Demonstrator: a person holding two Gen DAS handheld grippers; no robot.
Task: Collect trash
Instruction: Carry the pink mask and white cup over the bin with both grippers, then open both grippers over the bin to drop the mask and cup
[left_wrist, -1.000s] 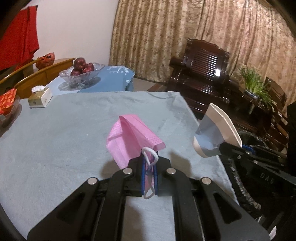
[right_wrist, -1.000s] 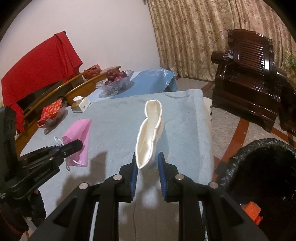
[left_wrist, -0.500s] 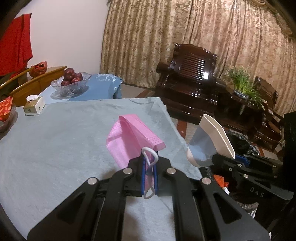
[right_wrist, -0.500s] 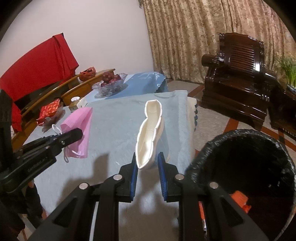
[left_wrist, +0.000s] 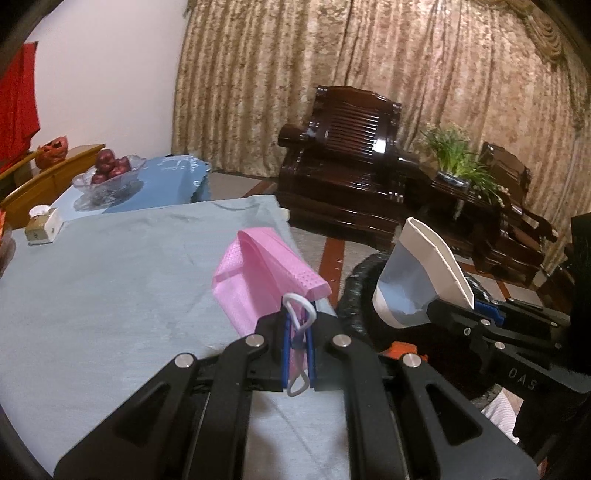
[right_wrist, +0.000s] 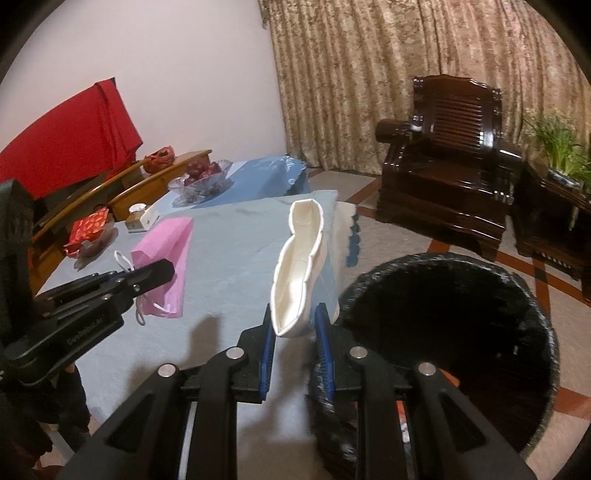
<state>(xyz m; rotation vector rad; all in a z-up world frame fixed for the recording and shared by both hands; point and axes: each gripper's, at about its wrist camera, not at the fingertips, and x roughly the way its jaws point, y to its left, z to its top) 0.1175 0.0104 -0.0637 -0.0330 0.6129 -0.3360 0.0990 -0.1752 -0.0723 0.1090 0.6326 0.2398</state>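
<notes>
My left gripper is shut on a pink face mask and holds it in the air at the right edge of the table; the mask also shows in the right wrist view. My right gripper is shut on a squashed white paper cup, seen too in the left wrist view. A black-lined trash bin stands on the floor just right of the table. The cup hangs beside the bin's left rim.
The table has a light blue cloth. A tissue box, a glass bowl of red fruit and a red packet stand at its far side. Dark wooden armchairs and a potted plant stand beyond the bin.
Both grippers have moved right, off the table's middle toward the bin. The bin has come into full view under the right gripper. Both still hold their items.
</notes>
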